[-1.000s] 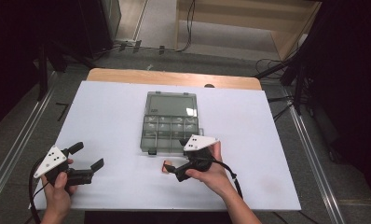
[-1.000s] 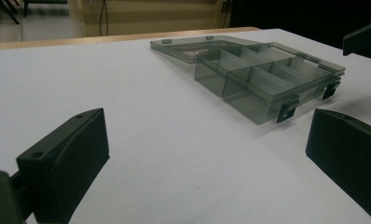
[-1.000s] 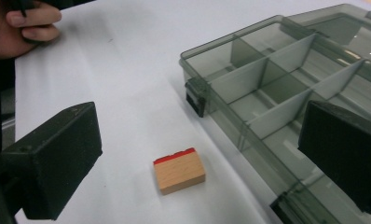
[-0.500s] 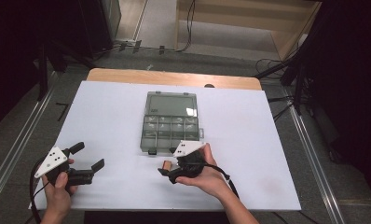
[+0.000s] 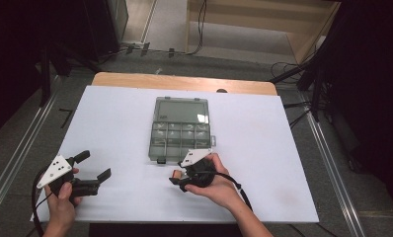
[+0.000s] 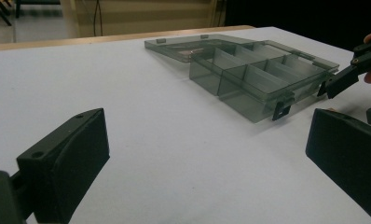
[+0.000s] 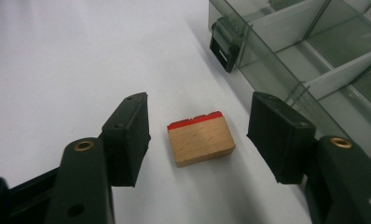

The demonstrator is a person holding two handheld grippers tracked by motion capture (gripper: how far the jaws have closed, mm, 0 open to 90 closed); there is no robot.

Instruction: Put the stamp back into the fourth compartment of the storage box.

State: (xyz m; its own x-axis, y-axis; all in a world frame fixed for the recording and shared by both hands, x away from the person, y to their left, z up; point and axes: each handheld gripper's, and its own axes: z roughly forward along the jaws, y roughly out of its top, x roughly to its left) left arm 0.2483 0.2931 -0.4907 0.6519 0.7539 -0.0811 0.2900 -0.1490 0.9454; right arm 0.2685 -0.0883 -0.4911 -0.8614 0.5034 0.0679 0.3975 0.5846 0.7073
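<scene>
Right gripper [image 7: 197, 135] jaws wide, straddling wooden block [image 7: 201, 138], untouched; organizer box [image 7: 314, 60] just beside. Left gripper [image 5: 93, 168] open, empty.

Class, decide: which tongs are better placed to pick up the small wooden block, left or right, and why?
Right. The right tongs stand open with the wooden block between their jaws, beside the organiser box. The left tongs are open well off to the side.

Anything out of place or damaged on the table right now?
Nothing looks damaged or spilled. The one stray item is a small wooden block with a red edge, lying flat on the white table just outside the open compartment box. The right tongs sit open around it, not touching.
</scene>
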